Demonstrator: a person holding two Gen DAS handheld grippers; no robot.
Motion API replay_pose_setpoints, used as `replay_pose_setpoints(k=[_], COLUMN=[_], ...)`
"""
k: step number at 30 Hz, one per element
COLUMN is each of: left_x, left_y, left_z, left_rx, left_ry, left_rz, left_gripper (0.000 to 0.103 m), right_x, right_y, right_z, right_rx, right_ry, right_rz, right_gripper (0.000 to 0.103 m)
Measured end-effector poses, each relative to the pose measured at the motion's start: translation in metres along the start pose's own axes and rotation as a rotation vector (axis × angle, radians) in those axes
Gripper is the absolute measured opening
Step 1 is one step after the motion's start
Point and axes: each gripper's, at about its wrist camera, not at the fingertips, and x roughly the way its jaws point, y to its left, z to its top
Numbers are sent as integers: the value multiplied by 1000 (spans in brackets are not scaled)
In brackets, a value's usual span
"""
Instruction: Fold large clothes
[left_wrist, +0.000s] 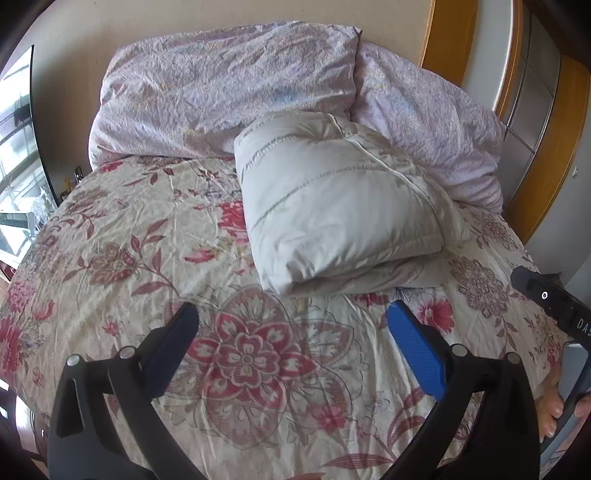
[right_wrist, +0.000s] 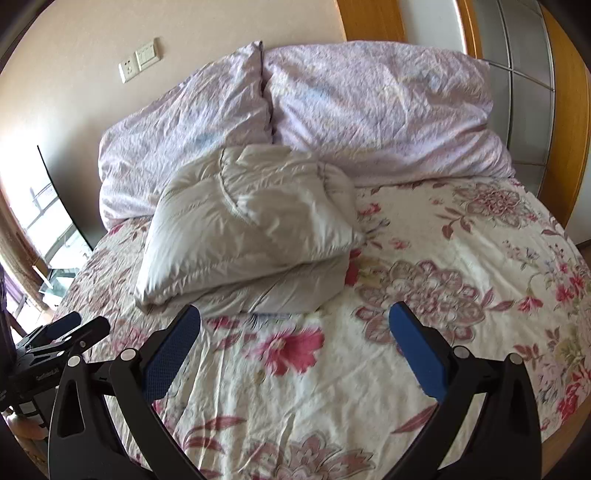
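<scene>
Lying folded at frame centre on the floral bedsheet (left_wrist: 110, 229), the pale padded jacket (left_wrist: 332, 206) touches the lilac pillows (left_wrist: 221, 85); left gripper (left_wrist: 291, 325) and right gripper (right_wrist: 295, 325) hover wide-jawed, holding nothing.

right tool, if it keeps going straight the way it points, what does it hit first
Most likely the floral bedspread, since the open right tool tilts down toward the bed. The folded grey padded garment lies ahead and slightly left; depth is unclear, so it may pass beside it.
</scene>
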Motion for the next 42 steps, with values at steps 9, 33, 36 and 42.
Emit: replay_pose_setpoints(k=[9, 33, 36, 42], left_x=[-1, -8, -11, -16], left_y=[-5, -13, -14, -19], left_z=[-9, -11, -10, -9], left_rx=[3, 22, 19, 33], left_ry=[33, 56, 62, 63], left_rz=[-12, -34, -42, -45], left_gripper=[101, 101, 101, 101], right_x=[-1, -6, -10, -15], right_y=[3, 14, 17, 22], right_z=[-13, -14, -12, -10], right_rx=[-11, -30, -36, -54], right_ry=[43, 136, 136, 133], right_rz=[-2, 45, 51, 50], right_gripper=[102, 102, 102, 102])
